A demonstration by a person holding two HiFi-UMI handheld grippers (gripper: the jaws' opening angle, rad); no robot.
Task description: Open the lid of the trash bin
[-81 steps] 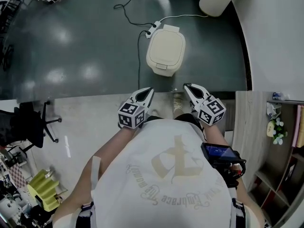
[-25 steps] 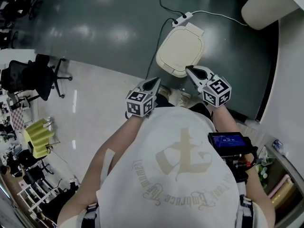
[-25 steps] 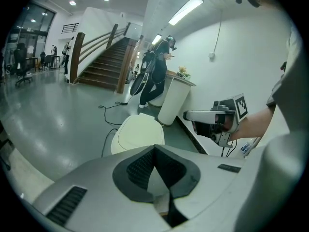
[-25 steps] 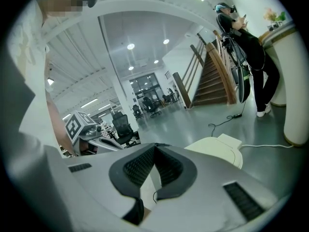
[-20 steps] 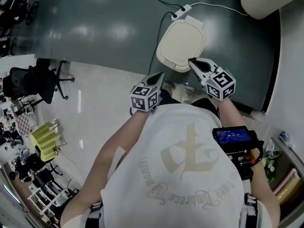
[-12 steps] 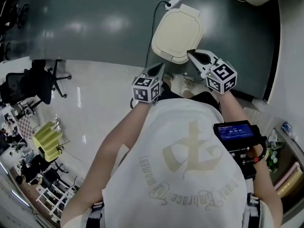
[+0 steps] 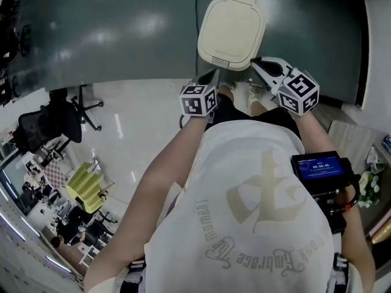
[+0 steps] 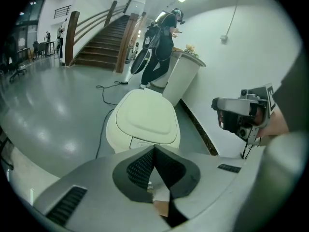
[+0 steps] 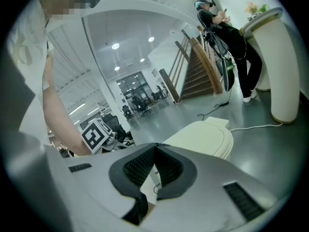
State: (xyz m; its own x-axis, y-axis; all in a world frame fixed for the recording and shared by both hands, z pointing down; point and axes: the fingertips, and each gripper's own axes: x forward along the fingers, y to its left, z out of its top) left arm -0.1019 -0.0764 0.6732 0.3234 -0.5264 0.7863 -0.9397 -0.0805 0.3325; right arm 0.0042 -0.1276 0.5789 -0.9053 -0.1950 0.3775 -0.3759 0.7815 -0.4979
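On the dark floor (image 7: 110, 35), near its edge with the pale tiles, stands the cream trash bin (image 7: 225, 60), lid (image 7: 231, 23) down. Just beside its front, the left gripper (image 7: 212, 78) and right gripper (image 7: 256, 61) hover, the 2 pairs of jaws pressed together, empty.

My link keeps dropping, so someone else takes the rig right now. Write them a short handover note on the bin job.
Left gripper: fingers together, nothing between them, held just short of the trash bin.
Right gripper: fingers together, empty, close to the bin's near side on the right; no contact visible.
The bin stands on the dark floor directly ahead, with its lid down flat.
Done: the approach only.
Left: raise the lid, probably from its near edge.
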